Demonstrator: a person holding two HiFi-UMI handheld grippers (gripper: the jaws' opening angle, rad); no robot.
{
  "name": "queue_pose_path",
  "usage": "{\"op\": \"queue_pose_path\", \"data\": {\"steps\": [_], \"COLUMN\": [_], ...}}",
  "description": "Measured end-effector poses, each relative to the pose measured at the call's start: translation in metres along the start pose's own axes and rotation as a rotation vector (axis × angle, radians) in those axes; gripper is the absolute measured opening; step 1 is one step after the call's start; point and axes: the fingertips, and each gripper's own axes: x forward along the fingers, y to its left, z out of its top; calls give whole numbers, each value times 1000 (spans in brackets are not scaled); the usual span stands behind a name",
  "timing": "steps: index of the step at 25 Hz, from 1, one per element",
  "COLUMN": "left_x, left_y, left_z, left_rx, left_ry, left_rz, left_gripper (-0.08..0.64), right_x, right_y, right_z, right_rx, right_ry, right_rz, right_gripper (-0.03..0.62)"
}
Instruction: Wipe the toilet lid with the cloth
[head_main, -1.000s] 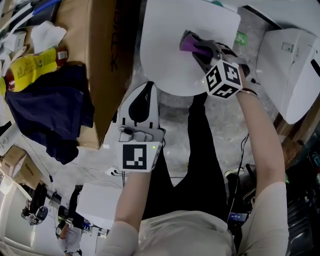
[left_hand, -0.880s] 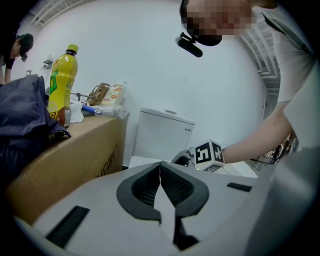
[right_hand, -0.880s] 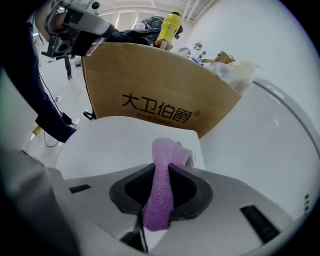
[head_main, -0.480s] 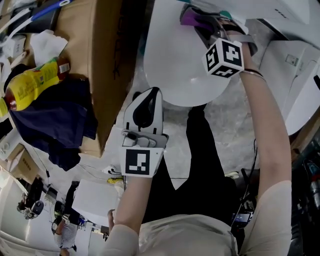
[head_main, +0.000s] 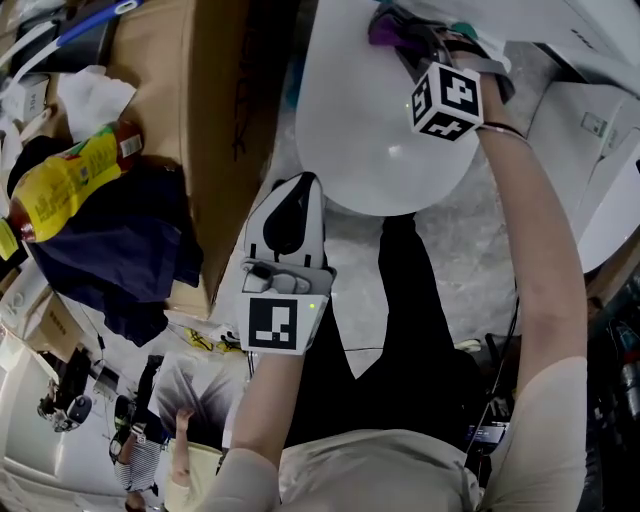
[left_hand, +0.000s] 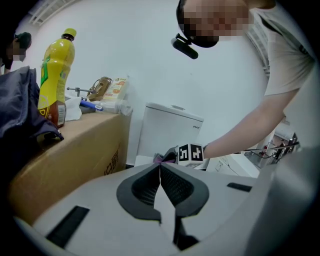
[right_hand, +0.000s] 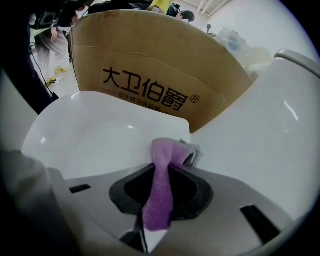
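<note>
The white toilet lid lies closed at the top of the head view. My right gripper is shut on a purple cloth and holds it at the lid's far end by the tank. In the right gripper view the purple cloth hangs pinched between the jaws, its free end resting on the lid. My left gripper hovers at the lid's near edge, shut and holding nothing. In the left gripper view its jaws meet at the tips, with the right gripper's marker cube beyond.
A tall cardboard box stands close on the lid's left, with a yellow bottle and dark cloth on it. The white tank rises behind the lid. Another white fixture sits to the right. The person's legs stand before the bowl.
My right gripper has slid the purple cloth across the lid away from me toward the tank end. The left gripper has barely moved.
</note>
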Motion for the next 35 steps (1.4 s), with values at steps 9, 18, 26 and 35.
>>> {"op": "queue_pose_path", "data": {"steps": [9,18,26,35], "left_x": [-5,-26,-41,-51], "left_y": [-3,5,0,-6], "left_z": [4,-2,-8,-18], "left_rx": [48,46,63,77], "left_ry": [0,-21,-37,-20], "left_rz": [-28,-25,-50,-69], "left_gripper": [17,17,17,17], "right_x": [-7,-26,-45,-66], "right_y": [34,112,174,245], "right_z": [11,33,51,74], "right_rx": [46,20,53,85], "right_ry": [-8,-24,-41,-45], "right_rz": [72,149,198,267], "right_gripper": [84,84,84,84]}}
